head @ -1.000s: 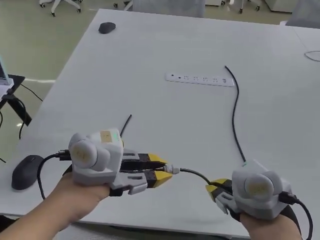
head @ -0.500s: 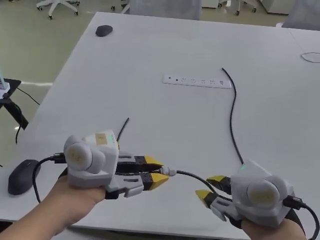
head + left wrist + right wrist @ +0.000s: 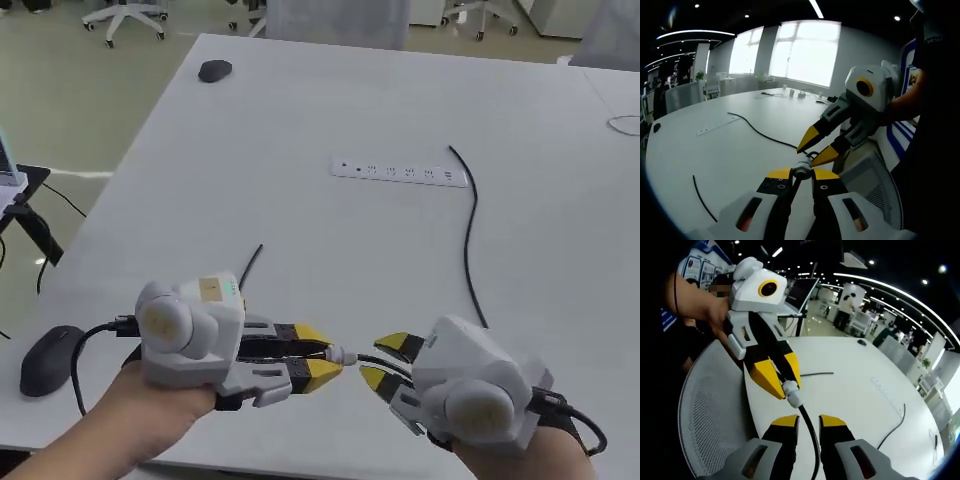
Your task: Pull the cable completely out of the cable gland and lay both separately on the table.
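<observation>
A small white cable gland [image 3: 346, 356] is pinched at the tip of my left gripper [image 3: 328, 355], which is shut on it and held just above the table's near edge. In the left gripper view the gland [image 3: 801, 170] sits between the yellow fingertips. A black cable [image 3: 467, 240] leaves the gland and runs right, then away across the table. My right gripper [image 3: 378, 362] is open, its jaws spread on either side of the cable close to the gland. In the right gripper view the cable [image 3: 809, 432] passes between the jaws without touching them, and the gland [image 3: 791, 392] lies just ahead.
A white power strip [image 3: 400, 172] lies mid-table beside the cable's far end. A short black cable piece [image 3: 250, 260] lies left of centre. One black mouse [image 3: 214, 70] sits at the far left corner, another [image 3: 45, 358] near the front left edge.
My right gripper has opened off the cable and moved left along it, closing in on the gland. The left gripper still holds the gland in about the same place.
</observation>
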`<state>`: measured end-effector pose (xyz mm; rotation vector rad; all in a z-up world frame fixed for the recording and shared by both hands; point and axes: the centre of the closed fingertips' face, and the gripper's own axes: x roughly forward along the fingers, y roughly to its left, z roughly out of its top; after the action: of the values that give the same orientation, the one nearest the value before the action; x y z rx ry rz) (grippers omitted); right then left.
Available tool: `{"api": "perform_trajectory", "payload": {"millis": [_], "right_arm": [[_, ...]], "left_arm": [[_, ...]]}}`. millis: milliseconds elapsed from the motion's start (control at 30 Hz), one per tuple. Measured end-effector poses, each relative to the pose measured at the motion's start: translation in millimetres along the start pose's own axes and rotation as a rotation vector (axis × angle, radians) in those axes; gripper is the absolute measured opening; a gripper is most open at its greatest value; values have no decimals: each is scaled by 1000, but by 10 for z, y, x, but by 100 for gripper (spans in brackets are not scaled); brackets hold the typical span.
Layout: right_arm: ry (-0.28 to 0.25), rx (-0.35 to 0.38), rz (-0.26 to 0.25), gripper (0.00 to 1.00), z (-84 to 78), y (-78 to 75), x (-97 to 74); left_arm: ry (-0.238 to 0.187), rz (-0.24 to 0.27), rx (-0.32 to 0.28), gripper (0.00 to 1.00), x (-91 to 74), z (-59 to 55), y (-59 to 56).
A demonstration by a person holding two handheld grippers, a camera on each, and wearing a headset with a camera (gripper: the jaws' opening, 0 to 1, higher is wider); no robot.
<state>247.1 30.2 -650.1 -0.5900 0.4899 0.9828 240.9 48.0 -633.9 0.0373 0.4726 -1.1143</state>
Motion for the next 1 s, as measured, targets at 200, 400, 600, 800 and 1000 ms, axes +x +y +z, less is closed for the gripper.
{"api": "perform_trajectory", "payload": {"millis": [200,400,600,800,1000], "right_arm": [[6,-27,11,7,-9,22,-6],[9,-54,17,6,-15,57,-3],[17,-69,15,2,-27,60,5],[16,-44,18,1,-57,59,24],[25,15,19,0,-100,46,44]], "left_arm": [[9,-2,1,15,2,-20,-7],[15,-9,6,15,30,-32,-31],[20,-11,6,15,44,-47,-36],[27,-11,5,15,60,-57,-33],[38,-11,14,15,86,-64,-26]]}}
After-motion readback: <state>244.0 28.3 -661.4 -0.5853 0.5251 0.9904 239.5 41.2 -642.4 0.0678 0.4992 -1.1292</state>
